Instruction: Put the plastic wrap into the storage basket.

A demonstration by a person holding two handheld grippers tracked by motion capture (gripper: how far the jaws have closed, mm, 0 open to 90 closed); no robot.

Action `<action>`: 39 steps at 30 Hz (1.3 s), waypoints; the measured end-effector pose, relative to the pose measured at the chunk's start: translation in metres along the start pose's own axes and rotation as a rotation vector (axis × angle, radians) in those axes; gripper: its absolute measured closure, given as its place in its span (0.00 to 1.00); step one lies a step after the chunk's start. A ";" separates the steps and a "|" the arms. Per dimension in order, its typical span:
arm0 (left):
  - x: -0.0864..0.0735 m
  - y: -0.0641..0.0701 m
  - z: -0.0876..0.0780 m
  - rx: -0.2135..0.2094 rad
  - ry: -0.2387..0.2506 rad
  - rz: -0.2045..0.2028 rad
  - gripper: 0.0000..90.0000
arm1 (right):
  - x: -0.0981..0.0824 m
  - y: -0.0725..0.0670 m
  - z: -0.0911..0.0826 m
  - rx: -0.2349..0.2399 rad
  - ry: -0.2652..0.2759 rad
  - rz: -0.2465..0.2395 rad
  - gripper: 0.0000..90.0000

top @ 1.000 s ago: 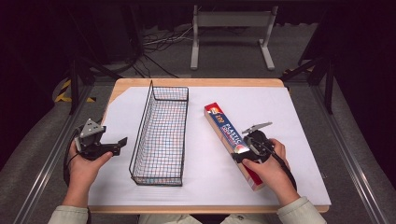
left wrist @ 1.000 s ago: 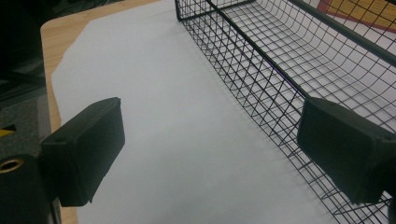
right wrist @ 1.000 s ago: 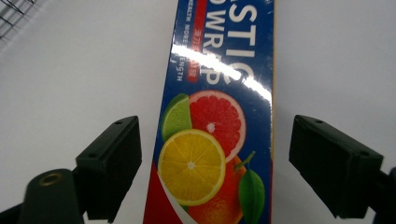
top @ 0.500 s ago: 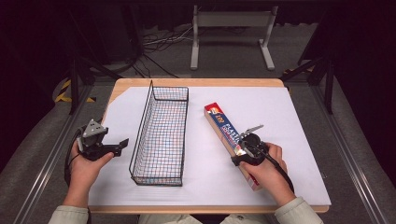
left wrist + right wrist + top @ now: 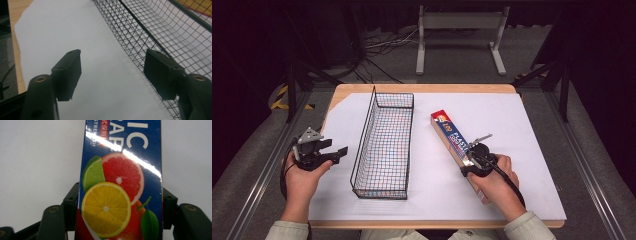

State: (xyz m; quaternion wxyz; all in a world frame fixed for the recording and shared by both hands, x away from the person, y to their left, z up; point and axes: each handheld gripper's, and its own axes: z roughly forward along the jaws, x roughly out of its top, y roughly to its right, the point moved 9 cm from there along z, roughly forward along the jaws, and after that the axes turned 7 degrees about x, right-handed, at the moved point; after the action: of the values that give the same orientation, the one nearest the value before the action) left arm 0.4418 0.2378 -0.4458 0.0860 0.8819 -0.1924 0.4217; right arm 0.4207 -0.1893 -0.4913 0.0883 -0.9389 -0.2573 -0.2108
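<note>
White sheet [image 5: 512,130] on wooden table: box gripped
Right gripper [image 5: 120,212] has just closed on plastic wrap box [image 5: 122,170]; left gripper [image 5: 112,72], narrowing, gapes empty beside wire basket [image 5: 384,145]

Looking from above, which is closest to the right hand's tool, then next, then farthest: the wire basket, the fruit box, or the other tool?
1. Fruit box: clamped in the right tool.
2. Wire basket: mid-table, to its left.
3. Left tool: beyond the basket, table's left edge.

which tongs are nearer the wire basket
Left. The left tongs sit just off the wire basket's left side, holding nothing. The right tongs are farther away on its other side, closed on the long blue box.
</note>
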 end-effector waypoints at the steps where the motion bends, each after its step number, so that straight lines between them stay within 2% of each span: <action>1: 0.001 -0.001 0.000 0.008 0.004 0.009 0.39 | 0.000 0.000 0.000 -0.001 -0.001 0.002 0.44; 4: 0.004 -0.004 -0.002 0.014 0.014 0.018 0.37 | 0.000 0.000 -0.001 -0.004 -0.011 0.008 0.44; 5: 0.002 -0.004 -0.003 0.010 -0.027 -0.030 0.38 | 0.001 0.001 -0.002 -0.004 -0.013 0.004 0.45; 6: 0.001 -0.006 -0.004 0.027 -0.058 -0.058 0.38 | 0.002 0.003 -0.004 0.000 -0.011 0.005 0.45; 7: 0.001 -0.007 -0.005 0.028 -0.063 -0.064 0.37 | 0.002 0.004 -0.006 0.002 -0.012 0.005 0.45; 10: 0.006 0.000 -0.009 -0.076 -0.046 -0.089 0.39 | 0.003 0.007 -0.012 0.010 -0.018 0.002 0.45; 11: 0.008 0.002 -0.009 -0.087 -0.039 -0.090 0.37 | 0.004 0.008 -0.014 0.011 -0.021 -0.003 0.45; 13: 0.008 0.003 -0.008 -0.086 -0.057 -0.065 0.34 | 0.005 0.009 -0.017 0.015 -0.030 -0.011 0.45; 15: 0.009 0.003 -0.007 -0.085 -0.055 -0.051 0.33 | 0.005 0.011 -0.020 0.015 -0.040 -0.020 0.45; 17: 0.009 0.001 -0.007 -0.071 -0.079 -0.057 0.33 | 0.007 0.013 -0.024 0.022 -0.049 -0.028 0.45; 19: 0.009 0.000 -0.007 -0.072 -0.109 -0.075 0.25 | 0.008 0.015 -0.029 0.024 -0.051 -0.039 0.45; 22: 0.010 0.000 -0.006 -0.083 -0.118 -0.078 0.23 | 0.011 0.017 -0.036 0.028 -0.051 -0.048 0.45; 24: 0.012 -0.001 -0.006 -0.085 -0.118 -0.073 0.23 | 0.013 0.019 -0.043 0.026 -0.048 -0.065 0.45; 28: 0.015 -0.002 -0.006 -0.063 -0.115 -0.037 0.23 | 0.019 0.024 -0.058 0.037 -0.034 -0.080 0.45; 32: 0.014 -0.003 -0.007 -0.052 -0.160 -0.039 0.20 | 0.023 0.028 -0.076 0.043 -0.017 -0.107 0.45; 39: 0.017 -0.003 -0.013 -0.062 -0.169 -0.012 0.14 | 0.028 0.033 -0.101 0.066 -0.004 -0.164 0.45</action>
State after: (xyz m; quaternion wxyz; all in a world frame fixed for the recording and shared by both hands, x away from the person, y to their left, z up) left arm 0.4435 0.2398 -0.4243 0.0990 0.9124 -0.2067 0.3391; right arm 0.4249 -0.2327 -0.3904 0.1009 -0.9116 -0.3405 -0.2070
